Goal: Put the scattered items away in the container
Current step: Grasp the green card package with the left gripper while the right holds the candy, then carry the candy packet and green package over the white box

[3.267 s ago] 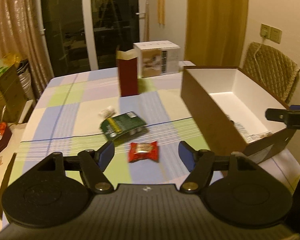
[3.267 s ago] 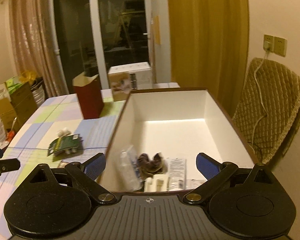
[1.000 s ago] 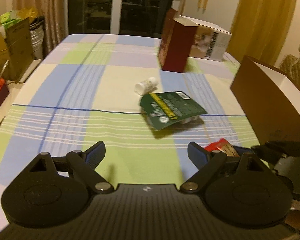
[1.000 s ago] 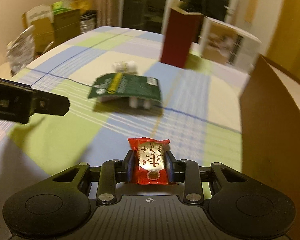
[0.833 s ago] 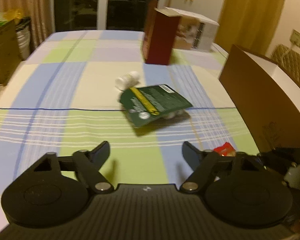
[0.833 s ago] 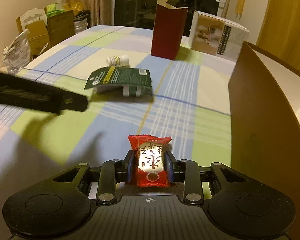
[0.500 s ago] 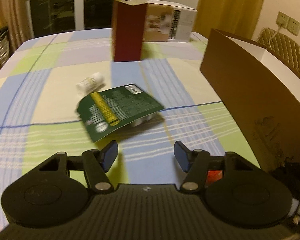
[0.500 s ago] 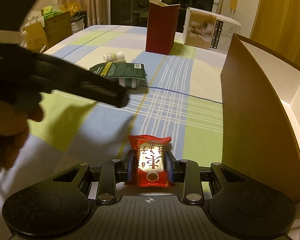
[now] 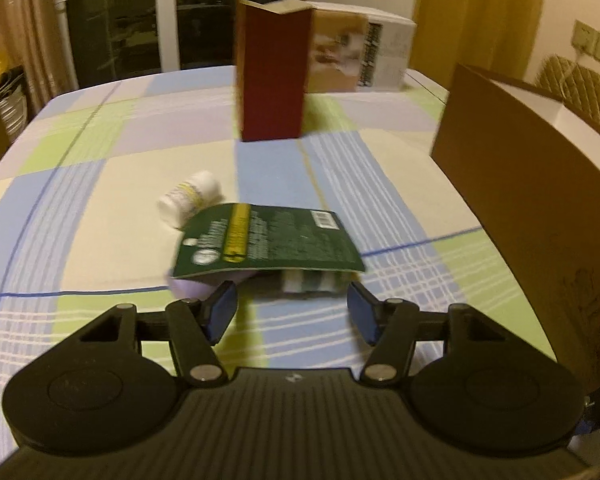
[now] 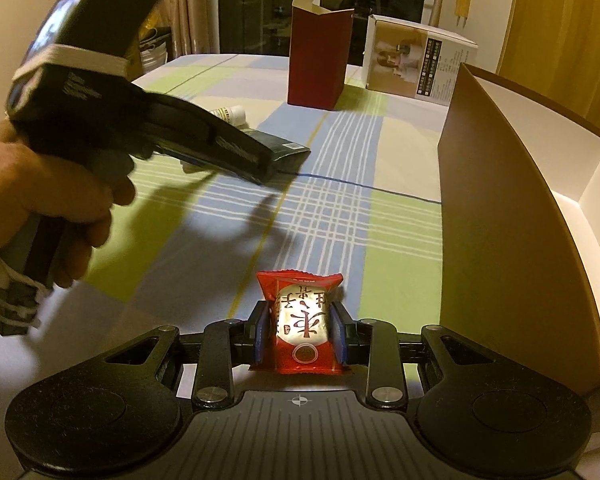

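A: Left wrist view?
B: My left gripper (image 9: 291, 307) is part open, nothing between its pads. One green packet (image 9: 266, 242) lies flat just ahead of my fingertips, a striped bundle under it. One white bottle (image 9: 190, 198) on its side touches the packet's far left corner. One brown container (image 9: 540, 200) stands to my right.

A: Right wrist?
B: My right gripper (image 10: 299, 335) is clamped on one red snack packet (image 10: 300, 326), gold centre, held upright between both pads. The container (image 10: 500, 216) wall is just to my right. A hand (image 10: 40, 200) holds the other gripper ahead-left.
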A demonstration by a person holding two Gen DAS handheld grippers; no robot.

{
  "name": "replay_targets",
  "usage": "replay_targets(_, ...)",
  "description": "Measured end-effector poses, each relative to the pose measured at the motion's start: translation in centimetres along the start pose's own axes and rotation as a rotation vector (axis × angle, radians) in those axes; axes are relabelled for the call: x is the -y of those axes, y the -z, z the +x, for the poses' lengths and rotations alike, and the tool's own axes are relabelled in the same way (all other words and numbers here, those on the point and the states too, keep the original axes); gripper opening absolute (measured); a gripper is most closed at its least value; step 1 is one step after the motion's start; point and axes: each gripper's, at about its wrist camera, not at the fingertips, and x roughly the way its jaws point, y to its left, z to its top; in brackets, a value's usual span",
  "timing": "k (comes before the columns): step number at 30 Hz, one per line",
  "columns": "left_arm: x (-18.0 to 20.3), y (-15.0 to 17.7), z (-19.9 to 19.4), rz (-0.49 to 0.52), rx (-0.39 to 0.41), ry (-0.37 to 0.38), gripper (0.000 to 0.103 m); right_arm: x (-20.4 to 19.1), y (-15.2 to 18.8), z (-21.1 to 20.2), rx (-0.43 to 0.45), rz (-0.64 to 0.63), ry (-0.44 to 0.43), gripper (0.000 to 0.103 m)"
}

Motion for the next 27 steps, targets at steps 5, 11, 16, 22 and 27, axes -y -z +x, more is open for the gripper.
replay_targets(5,1.4,-0.2,1.1,0.062,0.011,-0.005,0.056,0.1,0.1,0.2,0.001,0.000,-0.001,0.034)
replay_targets(11,1.7,-0.5,1.8,0.102,0.005,-0.024,0.029,0.1,0.2,0.3,0.001,0.002,-0.002,0.034)
replay_targets(16,1.6,0.0,0.6,0.113,0.004,-0.015,0.029,0.1,0.1,0.3,0.000,0.006,-0.004,0.034)
replay_targets(22,2.3,0.3,-2.5,0.136,0.029,-0.007,0.029,0.1,-0.2,-0.6,0.009,0.005,-0.001,0.034)
replay_targets(27,2.2,1.0,-6.4,0.115,0.039,-0.018,0.029,-0.1,-0.3,-2.6,0.031,-0.012,0.002,0.034)
